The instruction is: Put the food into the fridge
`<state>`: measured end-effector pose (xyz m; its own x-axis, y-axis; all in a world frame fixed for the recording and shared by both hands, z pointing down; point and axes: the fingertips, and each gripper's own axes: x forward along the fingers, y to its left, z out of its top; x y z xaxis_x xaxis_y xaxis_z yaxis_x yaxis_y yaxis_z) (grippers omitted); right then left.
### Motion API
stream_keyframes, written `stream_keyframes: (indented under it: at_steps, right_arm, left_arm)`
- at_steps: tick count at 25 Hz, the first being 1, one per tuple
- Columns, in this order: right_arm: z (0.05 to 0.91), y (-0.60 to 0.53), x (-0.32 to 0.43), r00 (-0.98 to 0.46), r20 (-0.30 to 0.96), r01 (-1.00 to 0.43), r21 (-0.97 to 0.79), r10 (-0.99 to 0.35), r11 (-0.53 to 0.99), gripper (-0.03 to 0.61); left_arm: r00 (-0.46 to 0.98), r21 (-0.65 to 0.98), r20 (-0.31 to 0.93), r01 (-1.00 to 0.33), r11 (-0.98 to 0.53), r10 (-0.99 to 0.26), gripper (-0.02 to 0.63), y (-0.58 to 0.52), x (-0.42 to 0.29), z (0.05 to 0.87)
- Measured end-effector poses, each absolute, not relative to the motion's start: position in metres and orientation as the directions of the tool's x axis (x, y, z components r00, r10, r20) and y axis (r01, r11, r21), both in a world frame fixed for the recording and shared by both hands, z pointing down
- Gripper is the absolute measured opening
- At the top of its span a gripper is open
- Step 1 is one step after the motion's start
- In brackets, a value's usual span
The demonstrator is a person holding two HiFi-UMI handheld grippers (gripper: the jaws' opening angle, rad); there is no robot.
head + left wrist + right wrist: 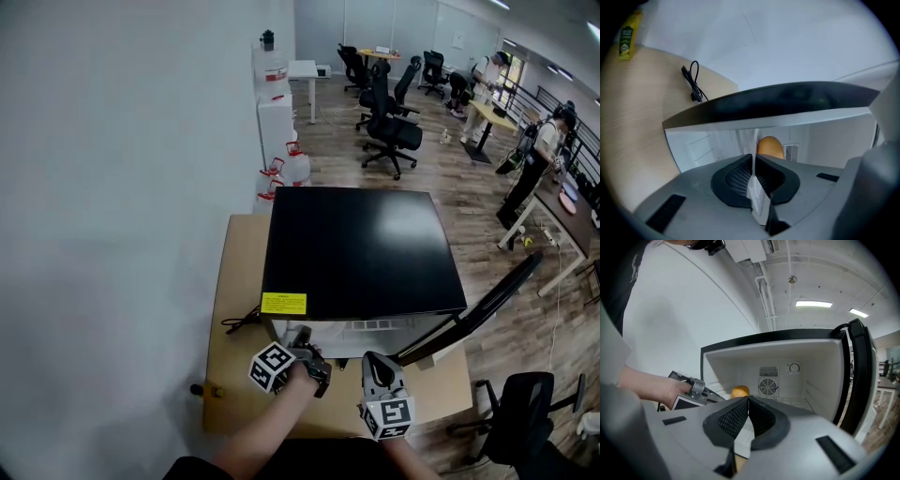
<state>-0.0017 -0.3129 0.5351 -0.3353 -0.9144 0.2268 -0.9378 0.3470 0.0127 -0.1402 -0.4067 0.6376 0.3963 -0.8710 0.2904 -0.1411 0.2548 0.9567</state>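
A black mini fridge (361, 248) stands on a light wooden table (234, 281). Its door (487, 305) is swung open to the right. Inside sits a round orange-brown piece of food (740, 391), at the back left of the white compartment; it also shows in the left gripper view (769, 146). My left gripper (753, 161) is shut and holds nothing; it points into the fridge's opening at the left (302, 337). My right gripper (748, 401) is shut and holds nothing too. It hovers just before the opening (372, 358), right of the left gripper (701, 391).
A black cable (242, 321) lies on the table left of the fridge. A white wall runs along the left. Water jugs (295, 167) stand behind the table. Office chairs (389, 131), desks and people fill the room's back right. Another chair (525, 412) stands at the lower right.
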Motion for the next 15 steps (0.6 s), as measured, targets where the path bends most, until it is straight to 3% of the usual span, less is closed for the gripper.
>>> stream_keyframes:
  at_steps: [15]
  right_arm:
    - [0.541,-0.317,0.009,-0.325,0.239,-0.942,0.0,-0.915,0.334,0.06]
  left_arm:
    - [0.317,0.948,0.309,-0.177,0.264,-0.897,0.02,-0.427,-0.139,0.633]
